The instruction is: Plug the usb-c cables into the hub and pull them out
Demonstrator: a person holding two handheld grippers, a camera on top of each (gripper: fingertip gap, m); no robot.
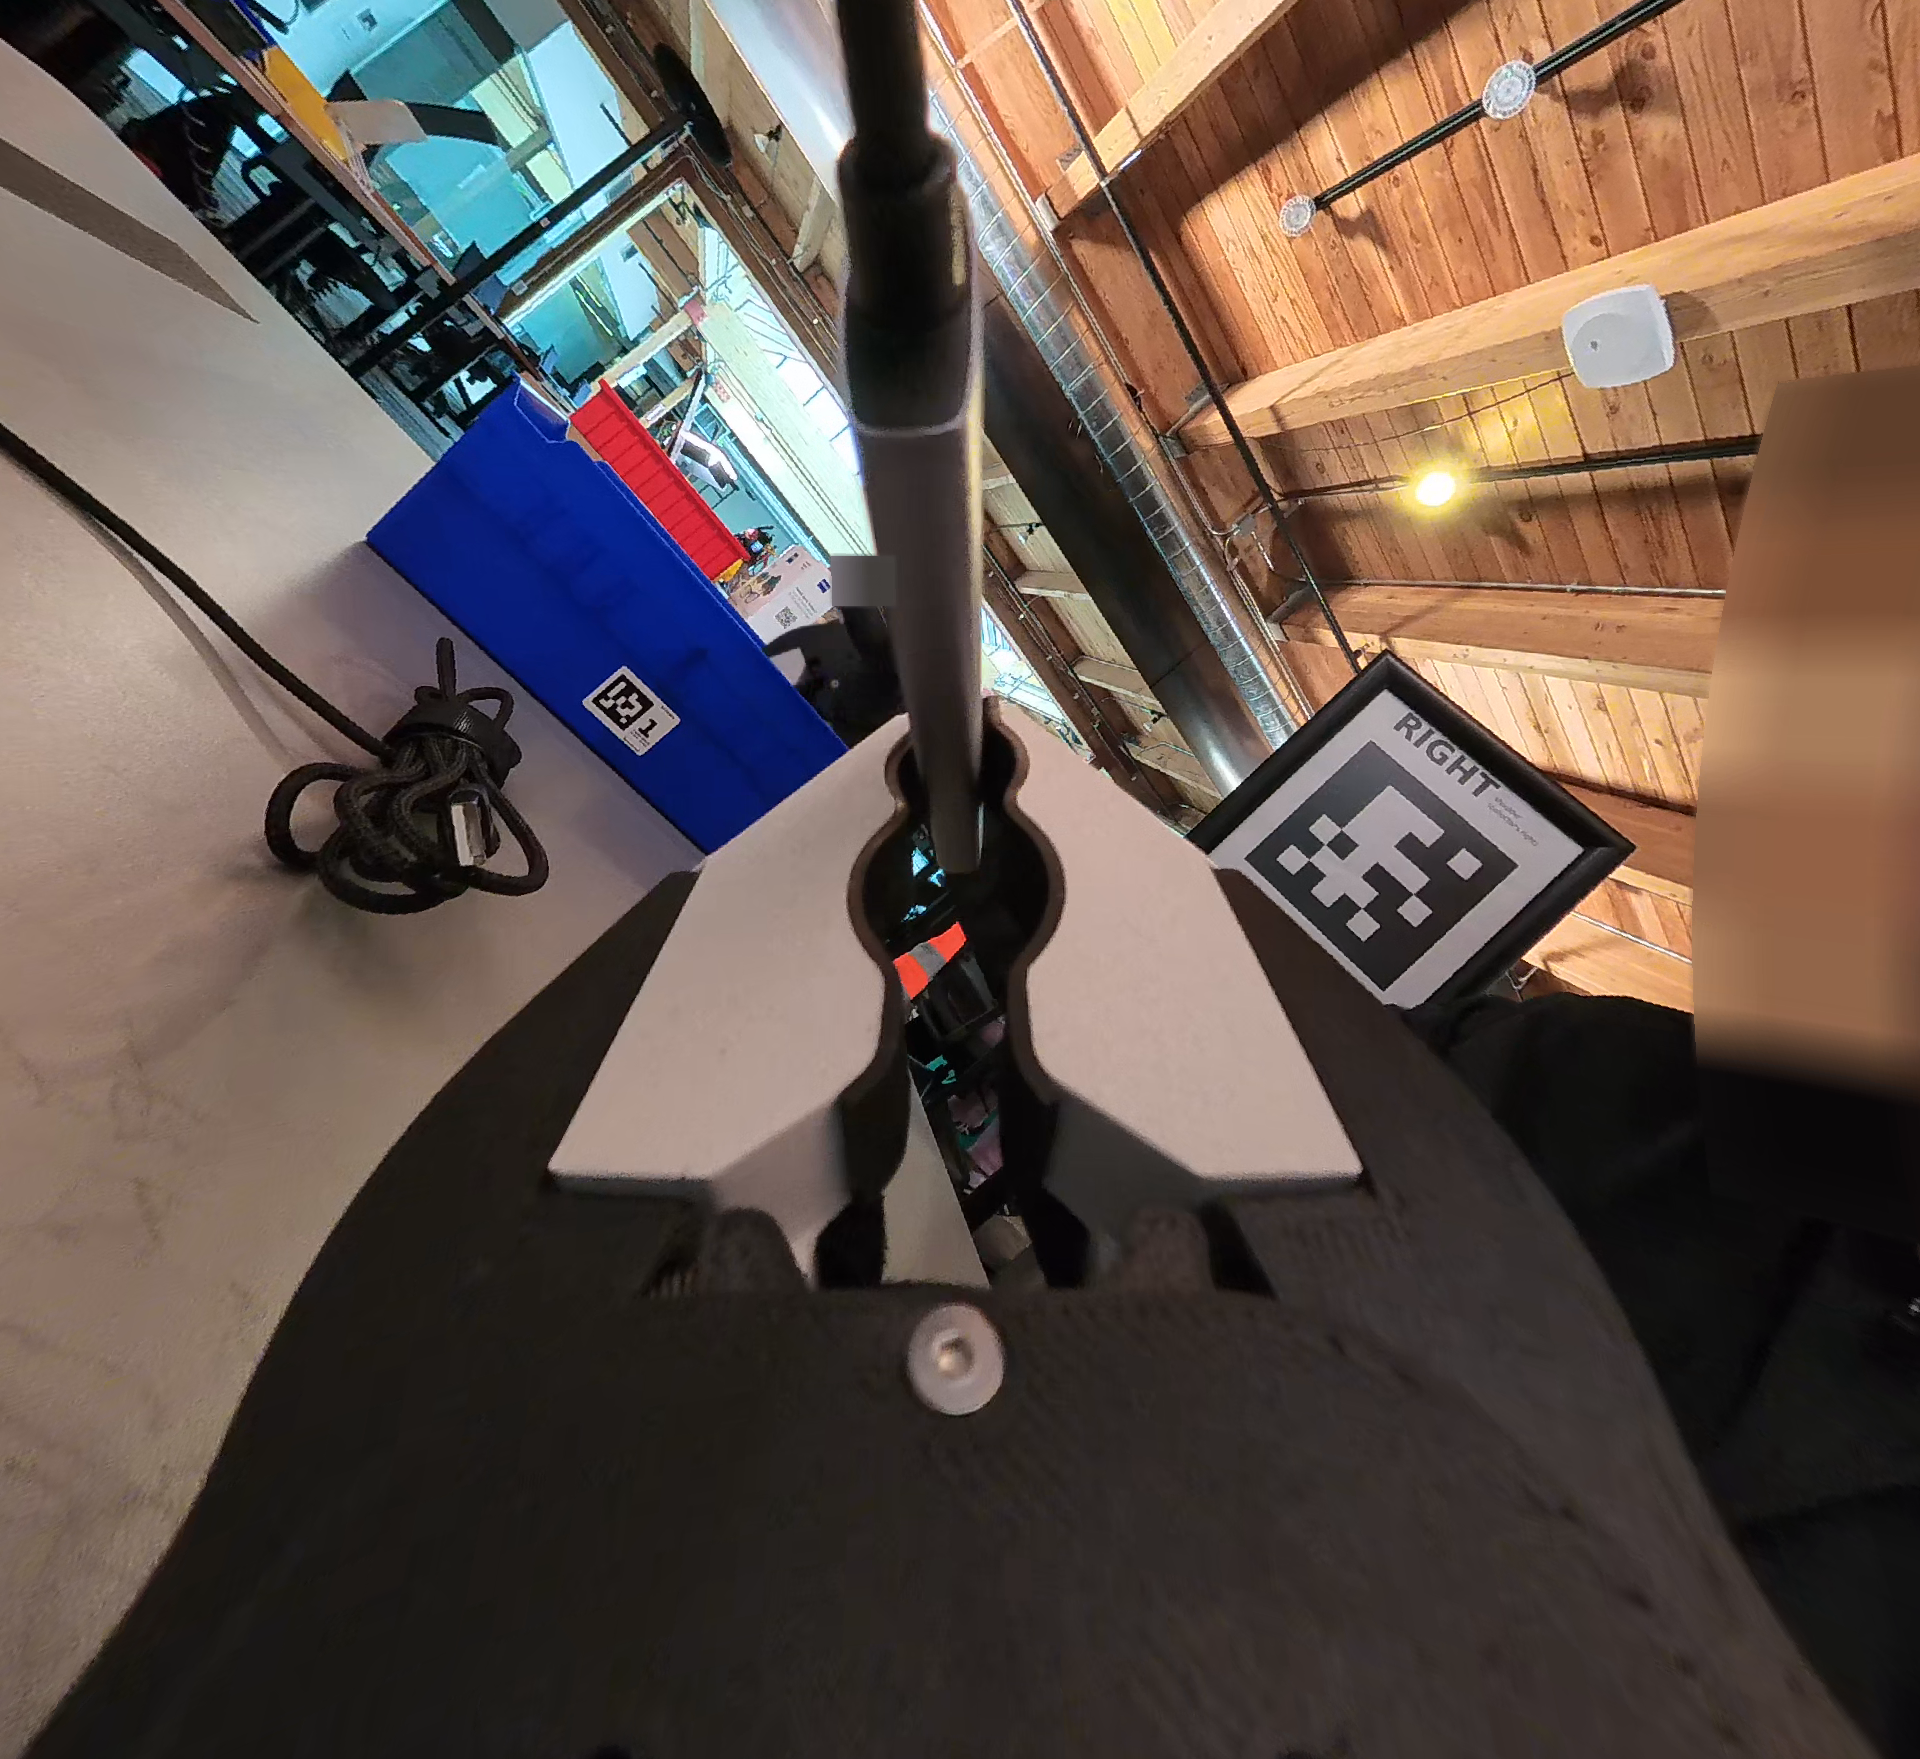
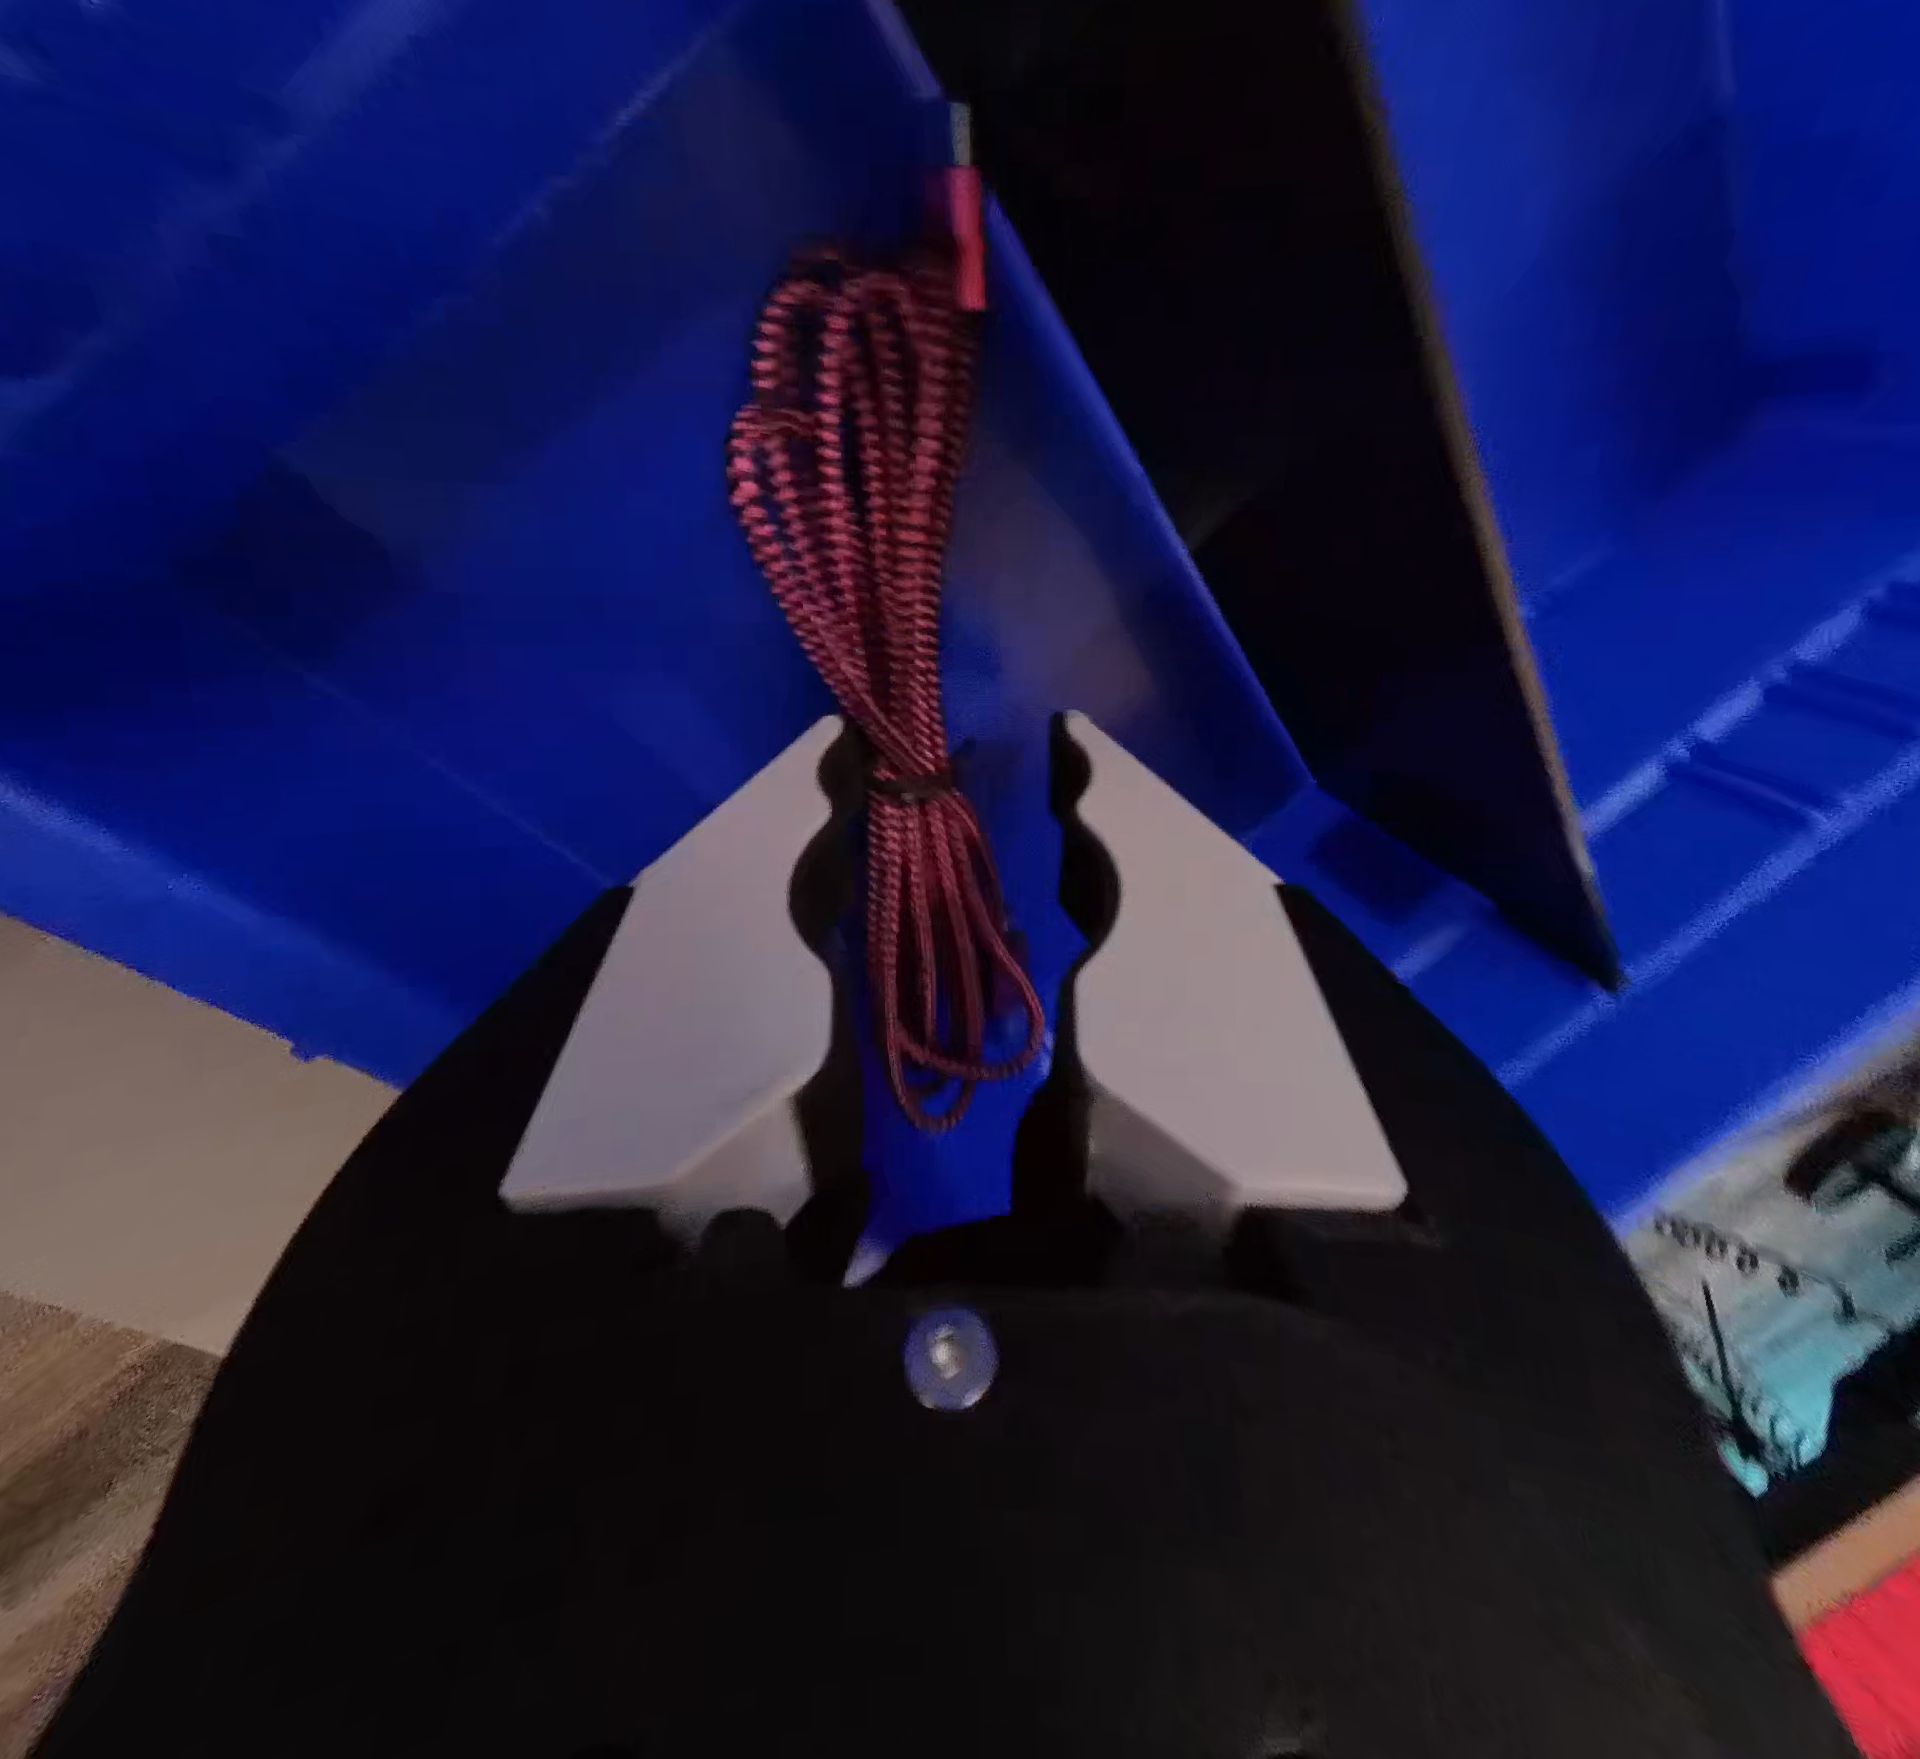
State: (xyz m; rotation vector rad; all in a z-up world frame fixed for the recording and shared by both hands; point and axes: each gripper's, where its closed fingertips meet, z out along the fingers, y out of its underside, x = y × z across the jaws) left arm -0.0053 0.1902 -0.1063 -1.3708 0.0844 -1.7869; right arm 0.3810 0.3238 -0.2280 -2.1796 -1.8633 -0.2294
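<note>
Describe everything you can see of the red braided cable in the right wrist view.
The red braided cable is a dark red cord with a black woven fleck, folded into a long bundle of loops and cinched by a thin black tie near its lower third. A red connector with a metal tip sticks up at the top. It hangs roughly upright between the right gripper's jaws, against the left one; whether they pinch it is unclear. Behind it is the blue bin.
</note>
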